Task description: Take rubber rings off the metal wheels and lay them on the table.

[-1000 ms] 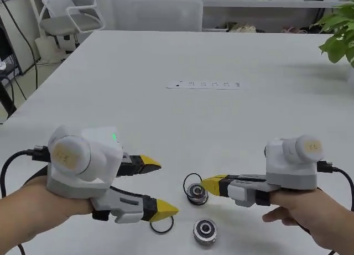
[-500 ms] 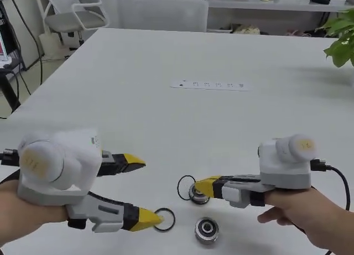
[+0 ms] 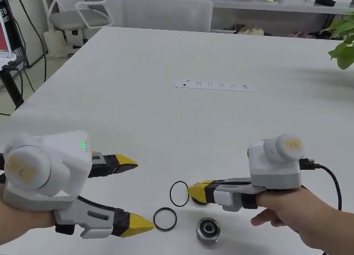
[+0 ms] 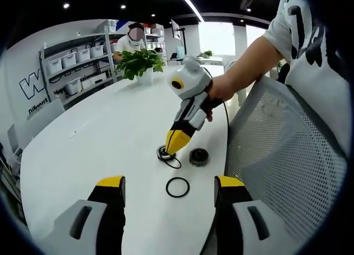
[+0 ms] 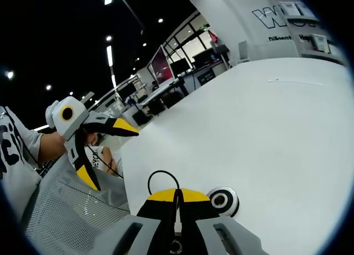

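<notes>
Right tool (image 3: 192, 192) pinches a thin black rubber ring (image 3: 170, 194) between jaws pressed tight together. The loop stands clear of the yellow tips, just beside a metal wheel (image 4: 163, 151) on the white tabletop (image 3: 182, 122), close to its near edge. Whether the ring is fully free of that wheel cannot be told. Nearer the edge a loose ring (image 3: 154, 219) lies flat on the tabletop, and to its right a second wheel (image 3: 207, 230) sits in bare metal, hub facing up. The left tool (image 3: 138, 194) is held off to the left with its jaws spread wide, the lower tip near the loose ring but apart from it. A person grips one tool in each hand, a black cable trailing from the right one. Toward the middle of the tabletop a power strip (image 3: 214, 85) is set flush into the surface. Green plant (image 3: 344, 42) leaves hang over the right edge, and an office chair (image 3: 83, 14) stands beyond the far-left corner.
</notes>
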Available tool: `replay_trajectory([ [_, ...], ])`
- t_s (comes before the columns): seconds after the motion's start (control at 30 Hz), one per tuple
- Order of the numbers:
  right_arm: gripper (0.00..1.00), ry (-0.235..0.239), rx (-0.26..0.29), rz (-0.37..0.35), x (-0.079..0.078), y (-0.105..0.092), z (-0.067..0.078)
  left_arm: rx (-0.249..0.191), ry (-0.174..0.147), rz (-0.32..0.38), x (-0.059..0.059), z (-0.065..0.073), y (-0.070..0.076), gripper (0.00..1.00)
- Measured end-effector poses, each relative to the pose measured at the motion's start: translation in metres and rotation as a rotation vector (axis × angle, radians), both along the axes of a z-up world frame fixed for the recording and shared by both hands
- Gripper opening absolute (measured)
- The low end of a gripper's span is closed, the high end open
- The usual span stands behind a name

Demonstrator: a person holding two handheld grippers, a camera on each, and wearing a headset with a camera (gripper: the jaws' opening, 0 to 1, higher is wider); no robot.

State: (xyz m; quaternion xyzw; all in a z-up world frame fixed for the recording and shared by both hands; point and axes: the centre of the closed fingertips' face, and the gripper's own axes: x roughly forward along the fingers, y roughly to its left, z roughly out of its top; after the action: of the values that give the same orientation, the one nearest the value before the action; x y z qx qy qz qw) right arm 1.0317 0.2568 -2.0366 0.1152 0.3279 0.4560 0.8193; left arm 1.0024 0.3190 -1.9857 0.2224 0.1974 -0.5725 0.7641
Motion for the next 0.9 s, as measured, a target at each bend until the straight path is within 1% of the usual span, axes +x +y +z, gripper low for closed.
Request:
replay_trajectory([
  [0.07,0.00,0.010,-0.016,0.011,-0.002,0.003,-0.004,-0.003,0.001,0.005,0.000,0.000,0.001,0.63],
  [0.23,0.00,0.019,-0.036,0.035,-0.005,0.008,-0.009,-0.011,0.004,0.012,0.000,0.001,0.002,0.63],
  [0.43,0.00,0.030,-0.061,0.066,-0.009,0.015,-0.016,-0.005,0.007,0.014,0.000,-0.002,0.004,0.63],
  [0.6,0.00,0.030,-0.088,0.088,-0.012,0.019,-0.022,-0.016,0.009,0.025,0.002,0.000,0.005,0.63],
  [0.9,0.00,0.034,-0.118,0.113,-0.014,0.023,-0.028,-0.010,0.016,0.025,0.001,-0.004,0.007,0.63],
])
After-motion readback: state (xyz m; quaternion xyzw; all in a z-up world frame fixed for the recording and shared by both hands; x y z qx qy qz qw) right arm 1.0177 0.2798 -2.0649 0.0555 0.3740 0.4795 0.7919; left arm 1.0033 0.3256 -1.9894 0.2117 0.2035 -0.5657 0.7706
